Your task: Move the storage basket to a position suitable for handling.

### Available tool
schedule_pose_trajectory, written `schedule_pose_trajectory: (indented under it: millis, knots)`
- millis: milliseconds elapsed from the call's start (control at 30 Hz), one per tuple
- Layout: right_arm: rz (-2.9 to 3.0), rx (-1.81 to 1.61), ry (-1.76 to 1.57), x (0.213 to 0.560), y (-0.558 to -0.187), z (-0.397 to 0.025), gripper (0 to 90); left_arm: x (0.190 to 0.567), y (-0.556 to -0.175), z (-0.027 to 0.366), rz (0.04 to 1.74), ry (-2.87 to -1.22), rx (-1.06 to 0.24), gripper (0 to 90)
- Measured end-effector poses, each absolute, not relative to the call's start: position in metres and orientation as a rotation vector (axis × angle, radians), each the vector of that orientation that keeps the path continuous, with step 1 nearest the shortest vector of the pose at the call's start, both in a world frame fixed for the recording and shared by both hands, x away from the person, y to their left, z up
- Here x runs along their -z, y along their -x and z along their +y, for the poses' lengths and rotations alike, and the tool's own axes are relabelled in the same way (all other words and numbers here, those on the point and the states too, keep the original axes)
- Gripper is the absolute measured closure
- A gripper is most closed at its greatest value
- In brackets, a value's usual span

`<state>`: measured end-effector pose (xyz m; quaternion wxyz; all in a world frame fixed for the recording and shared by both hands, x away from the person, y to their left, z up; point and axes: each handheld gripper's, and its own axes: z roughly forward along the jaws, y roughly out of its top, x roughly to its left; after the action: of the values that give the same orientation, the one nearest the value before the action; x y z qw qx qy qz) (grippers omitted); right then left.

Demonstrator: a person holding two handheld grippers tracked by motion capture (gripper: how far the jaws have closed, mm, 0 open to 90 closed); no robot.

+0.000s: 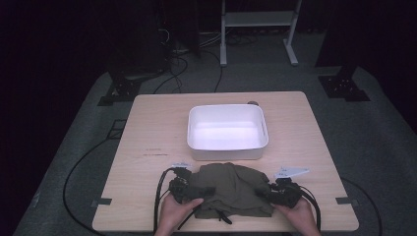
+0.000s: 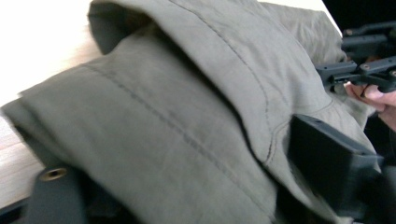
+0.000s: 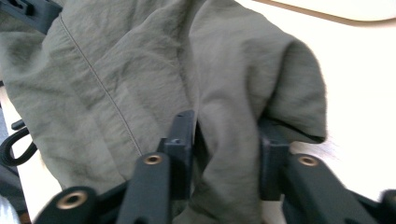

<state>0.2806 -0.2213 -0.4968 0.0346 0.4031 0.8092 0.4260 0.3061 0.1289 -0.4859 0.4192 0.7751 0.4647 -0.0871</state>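
A folded olive-green garment (image 1: 231,189) lies on the wooden table (image 1: 147,128) near its front edge. My left gripper (image 1: 199,191) is at its left side. In the left gripper view the thick fold (image 2: 187,116) fills the gap between the wide-set jaws of that gripper (image 2: 182,154), which is shut on it. My right gripper (image 1: 268,192) is at the garment's right side. There its jaws (image 3: 229,126) pinch a bunched ridge of the cloth (image 3: 140,70). A hand holds each gripper.
A white rectangular bin (image 1: 226,153) stands just behind the garment, at the table's middle. Black cables (image 1: 160,196) trail from both grippers toward the front edge. Bare tabletop lies left and right of the bin. Beyond the table are a dark floor and stands.
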Motion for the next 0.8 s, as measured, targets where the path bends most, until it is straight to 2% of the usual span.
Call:
schedule_pose_trajectory:
  millis: [100, 267, 433, 567, 800]
  knots:
    - [2.496, -1.289, -1.191, 0.497, -0.278, -0.216, 61.1, 0.486, -0.306, 0.128, 1.133, -1.965, 0.237, 28.6]
    - [2.507, -1.249, -1.108, 0.497, -0.275, -0.204, 71.4, 0.487, -0.306, 0.121, 1.077, -1.987, 0.256, 42.6]
    - [2.494, -1.256, -1.109, 0.497, -0.274, -0.203, 75.4, 0.486, -0.305, 0.128, 1.054, -1.941, 0.273, 61.0]
    - [2.479, -1.3, -1.112, 0.493, -0.273, -0.205, 76.4, 0.488, -0.306, 0.135, 1.052, -1.887, 0.321, 65.8]
    - [2.446, -1.418, -1.144, 0.48, -0.273, -0.214, 76.7, 0.478, -0.302, 0.143, 1.021, -1.847, 0.334, 69.1]
